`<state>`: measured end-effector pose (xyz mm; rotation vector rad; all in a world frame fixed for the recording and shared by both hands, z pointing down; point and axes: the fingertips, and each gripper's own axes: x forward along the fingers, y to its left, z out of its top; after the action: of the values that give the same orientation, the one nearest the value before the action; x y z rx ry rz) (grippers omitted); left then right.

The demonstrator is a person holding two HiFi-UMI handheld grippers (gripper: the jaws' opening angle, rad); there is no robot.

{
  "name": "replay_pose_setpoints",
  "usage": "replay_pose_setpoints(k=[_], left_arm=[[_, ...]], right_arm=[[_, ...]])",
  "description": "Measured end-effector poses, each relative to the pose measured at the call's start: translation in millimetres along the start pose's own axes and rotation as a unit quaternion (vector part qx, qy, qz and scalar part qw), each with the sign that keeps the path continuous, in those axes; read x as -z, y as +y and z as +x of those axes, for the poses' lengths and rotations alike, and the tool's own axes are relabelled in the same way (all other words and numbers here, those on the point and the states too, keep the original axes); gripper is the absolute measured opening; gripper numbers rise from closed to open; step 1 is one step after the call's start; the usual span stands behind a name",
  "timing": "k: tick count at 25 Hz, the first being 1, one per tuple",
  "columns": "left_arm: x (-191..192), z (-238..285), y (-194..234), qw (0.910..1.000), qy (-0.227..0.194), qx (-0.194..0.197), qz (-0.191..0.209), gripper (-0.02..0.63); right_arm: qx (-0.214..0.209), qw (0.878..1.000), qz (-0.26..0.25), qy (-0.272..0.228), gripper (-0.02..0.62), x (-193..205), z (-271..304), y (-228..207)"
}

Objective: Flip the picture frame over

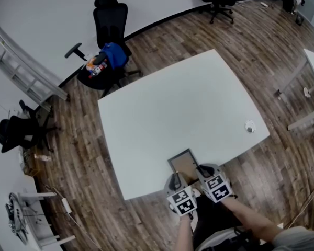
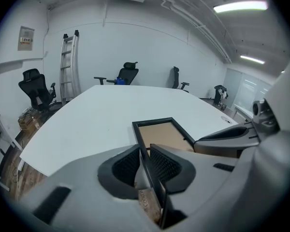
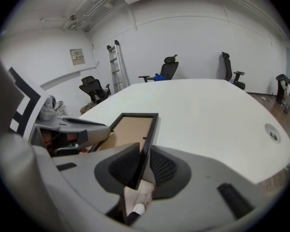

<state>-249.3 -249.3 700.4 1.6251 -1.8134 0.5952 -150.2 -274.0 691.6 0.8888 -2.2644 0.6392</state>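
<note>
No legible text, label or number anywhere.

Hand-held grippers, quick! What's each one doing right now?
Left hand-held gripper: closed on the picture frame, left edge.
Right hand-held gripper: closed on the picture frame, right edge.

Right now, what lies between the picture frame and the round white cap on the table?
Nothing; the head view shows bare table between the picture frame and the cap.
</note>
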Motion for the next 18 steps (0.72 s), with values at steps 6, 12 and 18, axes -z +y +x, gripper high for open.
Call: replay_pose_setpoints(k=[6,12,18], left_arm=[[-1.6,-7.6,0.7,0.9998,-0.008,0.003,-0.020,0.071],[-9.6,-21.2,-2.8,0.9994,-0.022,0.009,-0.024,0.071],[-27.4,-42.5,-4.9,0.9977,-0.058,0.015,-0.033,0.069]], right_arm=[[0.002,1.000,0.000,-0.010,0.061,-4.6,-6.2,-1.5],[0.001,0.999,0.000,-0.042,0.061,-19.6,-19.8,0.2],[-0.003,0.994,-0.023,-0.103,0.061,-45.0,-38.9,13.8]])
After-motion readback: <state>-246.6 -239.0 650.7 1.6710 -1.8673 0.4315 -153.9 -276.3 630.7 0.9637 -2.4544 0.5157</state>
